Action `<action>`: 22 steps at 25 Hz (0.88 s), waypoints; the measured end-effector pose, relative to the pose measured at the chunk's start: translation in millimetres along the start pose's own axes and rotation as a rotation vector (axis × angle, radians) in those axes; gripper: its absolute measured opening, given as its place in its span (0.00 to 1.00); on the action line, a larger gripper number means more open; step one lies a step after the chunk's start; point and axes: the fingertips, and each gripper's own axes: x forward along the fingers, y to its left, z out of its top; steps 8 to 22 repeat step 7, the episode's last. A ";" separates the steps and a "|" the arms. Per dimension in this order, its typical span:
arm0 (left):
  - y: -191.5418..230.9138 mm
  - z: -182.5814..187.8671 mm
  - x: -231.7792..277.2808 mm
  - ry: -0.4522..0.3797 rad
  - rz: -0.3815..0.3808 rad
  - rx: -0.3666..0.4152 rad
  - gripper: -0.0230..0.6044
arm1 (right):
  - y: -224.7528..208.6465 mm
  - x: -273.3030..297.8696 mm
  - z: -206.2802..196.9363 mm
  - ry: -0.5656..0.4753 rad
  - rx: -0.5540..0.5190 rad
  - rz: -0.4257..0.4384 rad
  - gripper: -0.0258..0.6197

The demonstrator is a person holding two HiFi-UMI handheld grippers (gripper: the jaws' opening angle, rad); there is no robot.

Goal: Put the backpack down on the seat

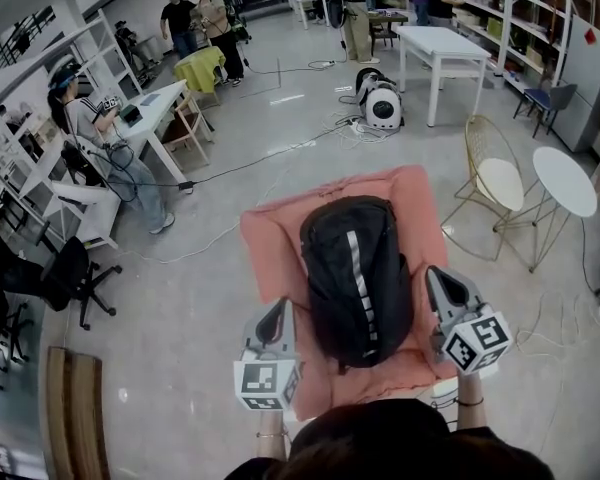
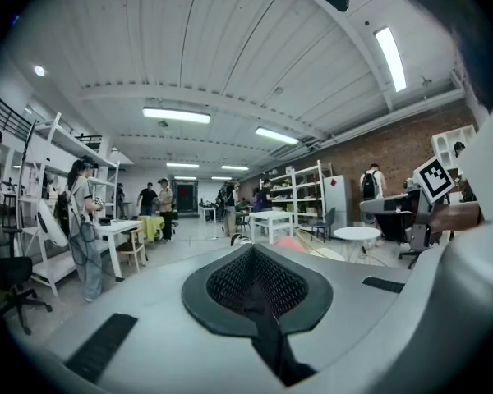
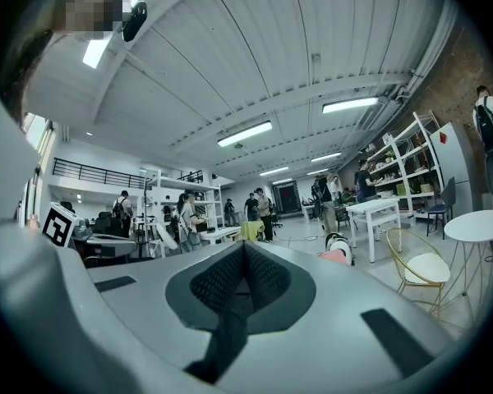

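Closest in, down at the bottom edge of the head view, find the left gripper (image 1: 279, 313) and the right gripper (image 1: 440, 280), one held on each side of the near end of the pink seat (image 1: 270, 230). Checking the left gripper view: jaws pressed fully together, nothing between them, aimed out level across the room. Same deal in the right gripper view: jaws together and empty, not gripping a thing.

Just past the tips, spot the black backpack (image 1: 355, 278) lying flat on the seat, right between the two grippers. Sits lengthwise down the middle with a grey stripe facing up and pink showing all round it. Touches neither gripper as far as the head view tells.

Moving out to the right, see a gold wire chair (image 1: 495, 173) with a white cushion, and a round white table (image 1: 565, 180) just beside it. Loose cables (image 1: 280, 148) trailing over the grey floor beyond the seat, plus a white rounded case (image 1: 382, 106), can't tell what exactly.

Further back, find a long white counter (image 1: 442, 43) with a bare top, and off to the left a seated person (image 1: 85, 118) at another white counter (image 1: 155, 108). Way at the back, two people standing (image 1: 202, 18) and shelving (image 1: 525, 18) along the right wall.
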 end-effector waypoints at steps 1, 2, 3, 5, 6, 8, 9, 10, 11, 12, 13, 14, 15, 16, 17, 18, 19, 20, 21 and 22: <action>-0.6 1.3 0.3 -0.002 -0.001 0.001 0.06 | 0.0 -0.6 0.0 0.001 0.000 0.001 0.06; -1.0 2.3 0.6 -0.003 -0.002 0.001 0.06 | 0.2 -1.0 0.1 0.001 0.001 0.003 0.06; -1.1 3.5 1.0 -0.005 -0.002 0.002 0.06 | 0.4 -1.0 0.7 0.000 -0.001 0.004 0.06; -0.5 5.5 1.7 -0.010 -0.004 0.003 0.06 | 1.1 0.0 2.5 -0.004 -0.007 0.005 0.06; 0.0 5.9 1.8 -0.011 -0.005 0.003 0.06 | 1.5 0.5 3.4 -0.006 -0.008 0.004 0.06; 0.4 6.1 2.0 -0.011 -0.006 0.003 0.06 | 1.9 1.1 4.2 -0.009 -0.008 0.003 0.06; 0.4 6.1 2.0 -0.011 -0.006 0.003 0.06 | 1.9 1.1 4.2 -0.009 -0.008 0.003 0.06; 0.4 6.1 2.0 -0.011 -0.006 0.003 0.06 | 1.9 1.1 4.2 -0.009 -0.008 0.003 0.06; 0.4 6.1 2.0 -0.011 -0.006 0.003 0.06 | 1.9 1.1 4.2 -0.009 -0.008 0.003 0.06; 0.4 6.1 2.0 -0.011 -0.006 0.003 0.06 | 1.9 1.1 4.2 -0.009 -0.008 0.003 0.06; 0.4 6.1 2.0 -0.011 -0.006 0.003 0.06 | 1.9 1.1 4.2 -0.009 -0.008 0.003 0.06; 0.4 6.1 2.0 -0.011 -0.006 0.003 0.06 | 1.9 1.1 4.2 -0.009 -0.008 0.003 0.06; 0.4 6.1 2.0 -0.011 -0.006 0.003 0.06 | 1.9 1.1 4.2 -0.009 -0.008 0.003 0.06; 0.4 6.1 2.0 -0.011 -0.006 0.003 0.06 | 1.9 1.1 4.2 -0.009 -0.008 0.003 0.06; 0.4 6.1 2.0 -0.011 -0.006 0.003 0.06 | 1.9 1.1 4.2 -0.009 -0.008 0.003 0.06; 0.4 6.1 2.0 -0.011 -0.006 0.003 0.06 | 1.9 1.1 4.2 -0.009 -0.008 0.003 0.06; 0.4 6.1 2.0 -0.011 -0.006 0.003 0.06 | 1.9 1.1 4.2 -0.009 -0.008 0.003 0.06; 0.4 6.1 2.0 -0.011 -0.006 0.003 0.06 | 1.9 1.1 4.2 -0.009 -0.008 0.003 0.06; 0.4 6.1 2.0 -0.011 -0.006 0.003 0.06 | 1.9 1.1 4.2 -0.009 -0.008 0.003 0.06; 0.4 6.1 2.0 -0.011 -0.006 0.003 0.06 | 1.9 1.1 4.2 -0.009 -0.008 0.003 0.06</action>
